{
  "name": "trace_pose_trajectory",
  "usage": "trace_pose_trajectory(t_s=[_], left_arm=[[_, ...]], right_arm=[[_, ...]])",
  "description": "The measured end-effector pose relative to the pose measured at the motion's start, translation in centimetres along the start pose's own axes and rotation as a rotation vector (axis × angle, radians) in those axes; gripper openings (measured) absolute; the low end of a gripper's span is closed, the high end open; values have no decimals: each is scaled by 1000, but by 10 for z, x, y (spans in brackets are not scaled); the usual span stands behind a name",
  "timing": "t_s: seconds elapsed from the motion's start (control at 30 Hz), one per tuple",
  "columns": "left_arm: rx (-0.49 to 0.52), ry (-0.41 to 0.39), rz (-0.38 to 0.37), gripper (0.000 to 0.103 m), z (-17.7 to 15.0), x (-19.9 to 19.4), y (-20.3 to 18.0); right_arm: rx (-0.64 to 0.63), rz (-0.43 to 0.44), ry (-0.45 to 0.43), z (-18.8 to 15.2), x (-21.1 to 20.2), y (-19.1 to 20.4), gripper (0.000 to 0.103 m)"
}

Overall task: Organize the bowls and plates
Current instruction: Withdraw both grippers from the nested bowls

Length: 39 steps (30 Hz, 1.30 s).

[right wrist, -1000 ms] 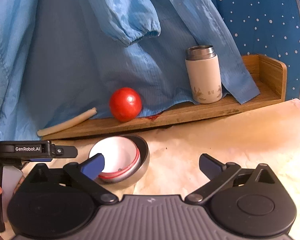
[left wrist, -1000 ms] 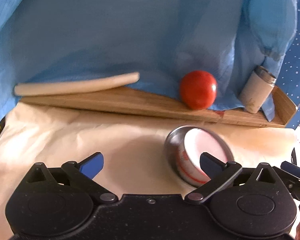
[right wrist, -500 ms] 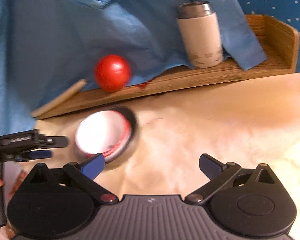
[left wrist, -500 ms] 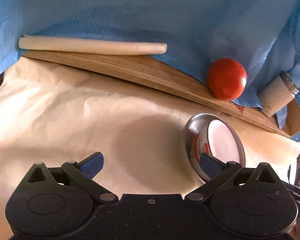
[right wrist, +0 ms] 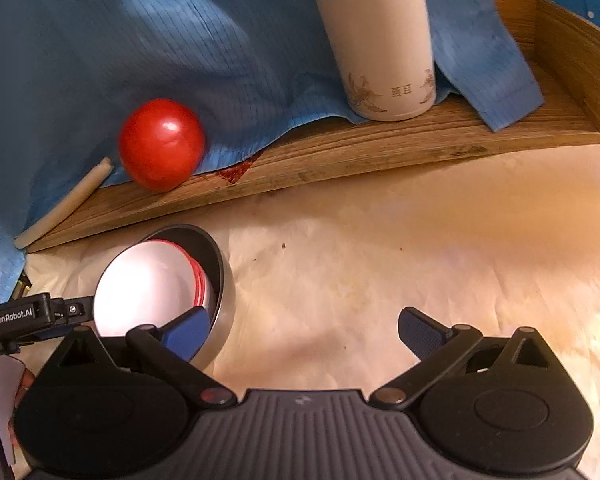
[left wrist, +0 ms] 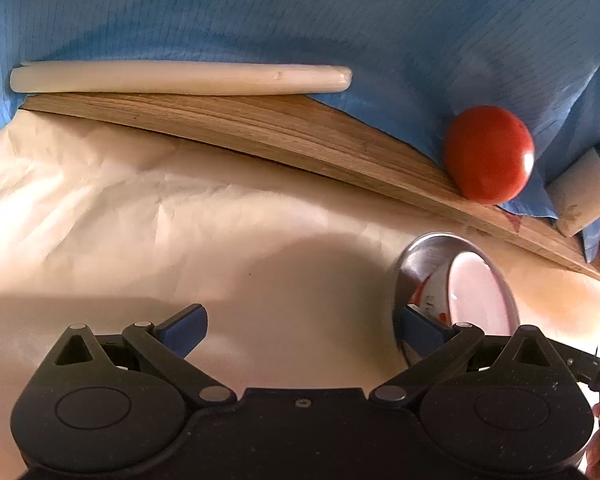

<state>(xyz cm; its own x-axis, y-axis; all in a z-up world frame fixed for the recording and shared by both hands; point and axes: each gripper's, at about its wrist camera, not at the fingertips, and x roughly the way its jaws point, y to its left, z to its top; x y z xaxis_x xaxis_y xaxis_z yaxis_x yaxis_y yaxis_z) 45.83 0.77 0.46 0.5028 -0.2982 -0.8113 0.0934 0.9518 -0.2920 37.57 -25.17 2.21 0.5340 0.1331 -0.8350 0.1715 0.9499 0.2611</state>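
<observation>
**Bowls nested on the paper, both tongs wide**

The white bowl (right wrist: 148,284) with a red rim sits inside the metal bowl (right wrist: 220,300), a little tilted. Both stand on the cream paper (right wrist: 380,264) that covers the table, just in front of the wooden shelf (right wrist: 340,148).

The left gripper (left wrist: 300,328) has its fingers wide apart and holds nothing. Its right finger lies in front of the metal bowl (left wrist: 416,272); I cannot tell if it touches the bowl. The right gripper (right wrist: 300,332) is also spread wide and empty. Its left finger is seen over the rim of the bowls; contact is not clear.

On the shelf rest a red tomato (right wrist: 160,144), a cream flask (right wrist: 376,44) standing upright, and a pale stick (left wrist: 180,78) lying flat. A blue cloth (right wrist: 140,40) hangs behind them.
</observation>
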Motion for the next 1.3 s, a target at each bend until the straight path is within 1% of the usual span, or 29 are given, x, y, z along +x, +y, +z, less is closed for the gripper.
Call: trace_pose_trajectory(t_s=[0.13, 0.33, 0.7, 0.83, 0.97, 1.03, 1.13, 1.17, 1.3], left_arm=[[6, 7, 2, 102, 2, 4, 0], [29, 14, 19, 102, 3, 7, -4], [74, 45, 54, 102, 3, 17, -18], [90, 47, 63, 102, 2, 21, -20], [98, 46, 58, 102, 2, 21, -19], [100, 46, 57, 102, 2, 21, -19], [99, 54, 55, 102, 3, 21, -18], [97, 55, 55, 102, 3, 20, -18], [91, 65, 53, 101, 5, 22, -18]], right_arm=[[-20, -7, 12, 5, 10, 5, 103], [-74, -49, 18, 11, 16, 13, 103], [-222, -97, 77, 24, 29, 33, 103], [-229, -91, 90, 28, 33, 33, 102], [-178, -40, 106, 28, 38, 20, 102], [-148, -19, 120, 29, 41, 15, 100], [-109, 35, 154, 32, 41, 11, 90], [-100, 50, 163, 33, 40, 10, 84], [-80, 73, 179, 37, 37, 13, 71]])
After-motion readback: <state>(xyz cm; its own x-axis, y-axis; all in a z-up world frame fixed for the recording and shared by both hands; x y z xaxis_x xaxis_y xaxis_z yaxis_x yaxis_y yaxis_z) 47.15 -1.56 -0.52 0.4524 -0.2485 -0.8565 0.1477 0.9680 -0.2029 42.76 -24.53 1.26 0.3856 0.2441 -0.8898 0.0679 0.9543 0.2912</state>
